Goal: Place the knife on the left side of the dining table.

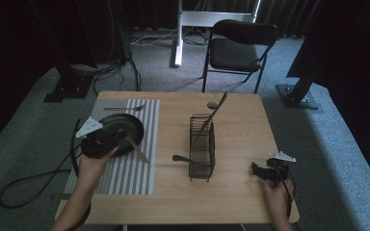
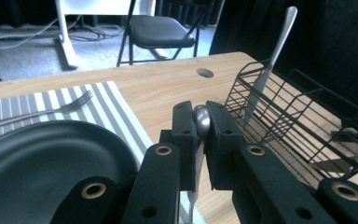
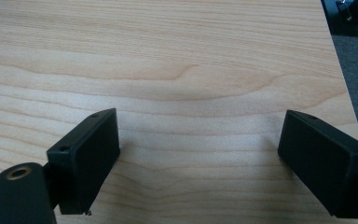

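Observation:
My left gripper [image 1: 120, 135] hovers over the right side of a black plate [image 1: 132, 124] on a striped placemat [image 1: 130, 168]. It is shut on a silver piece of cutlery [image 1: 137, 150] that slants down to the mat. In the left gripper view, the rounded metal end [image 2: 202, 119] shows pinched between the pads of the left gripper [image 2: 201, 116]. A fork [image 1: 123, 108] lies on the mat behind the plate. My right gripper [image 1: 257, 170] rests near the table's right front, and the right gripper [image 3: 198, 154] stands open over bare wood.
A black wire basket [image 1: 202, 147] stands mid-table with a long utensil [image 1: 215, 113] leaning up out of it and a dark handle [image 1: 179, 158] sticking out at its left. A round hole [image 1: 212, 105] is near the table's far edge. A folding chair [image 1: 238, 45] stands beyond.

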`<state>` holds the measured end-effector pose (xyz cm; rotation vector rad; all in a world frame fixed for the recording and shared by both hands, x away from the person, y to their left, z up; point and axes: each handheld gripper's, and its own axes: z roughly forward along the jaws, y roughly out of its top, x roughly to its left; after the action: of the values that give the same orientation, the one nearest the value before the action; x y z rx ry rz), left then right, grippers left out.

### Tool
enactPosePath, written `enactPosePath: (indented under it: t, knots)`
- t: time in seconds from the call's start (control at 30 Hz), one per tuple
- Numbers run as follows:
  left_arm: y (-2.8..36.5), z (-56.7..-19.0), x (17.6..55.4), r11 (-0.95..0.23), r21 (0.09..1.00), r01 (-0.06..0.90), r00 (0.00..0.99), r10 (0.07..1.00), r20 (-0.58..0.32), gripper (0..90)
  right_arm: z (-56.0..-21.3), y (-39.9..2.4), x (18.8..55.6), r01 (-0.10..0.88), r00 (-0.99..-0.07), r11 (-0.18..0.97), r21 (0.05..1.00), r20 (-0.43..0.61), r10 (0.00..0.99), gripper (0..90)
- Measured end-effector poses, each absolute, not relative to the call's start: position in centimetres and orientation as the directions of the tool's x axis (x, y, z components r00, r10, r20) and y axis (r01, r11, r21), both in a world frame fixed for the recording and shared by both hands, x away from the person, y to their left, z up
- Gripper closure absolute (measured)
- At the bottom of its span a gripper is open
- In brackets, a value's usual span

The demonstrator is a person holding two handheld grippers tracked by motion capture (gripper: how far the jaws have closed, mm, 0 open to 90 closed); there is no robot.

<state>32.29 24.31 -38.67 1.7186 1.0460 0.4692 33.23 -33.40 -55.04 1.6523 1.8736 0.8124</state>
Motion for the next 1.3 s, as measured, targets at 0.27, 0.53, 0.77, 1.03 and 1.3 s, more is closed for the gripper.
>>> enactPosePath:
  t: [0.27,0.53,0.77,1.03,1.3]
  knots:
    - [24.4,-38.5,32.3,-0.106,0.895,0.434,0.542,0.824,-0.166,83.4,-55.0,-33.4,33.2,0.687,-0.130,0.081,0.722,0.013,0.991,11.7]
    - [25.3,-38.8,32.2,-0.098,0.884,0.458,0.474,0.868,-0.149,79.5,-55.0,-33.4,33.2,0.687,-0.131,0.081,0.722,0.013,0.991,11.7]
    - [27.0,-39.3,31.8,-0.093,0.866,0.492,0.440,0.884,-0.156,76.5,-55.0,-33.4,33.2,0.687,-0.131,0.081,0.722,0.013,0.991,11.7]
    - [29.6,-40.7,31.2,-0.039,0.845,0.533,0.384,0.901,-0.201,72.9,-55.0,-33.4,33.2,0.687,-0.131,0.082,0.722,0.012,0.991,11.7]
    - [31.2,-41.9,30.8,-0.007,0.827,0.562,0.343,0.912,-0.225,69.7,-55.0,-33.4,33.2,0.687,-0.128,0.080,0.723,0.012,0.992,11.7]
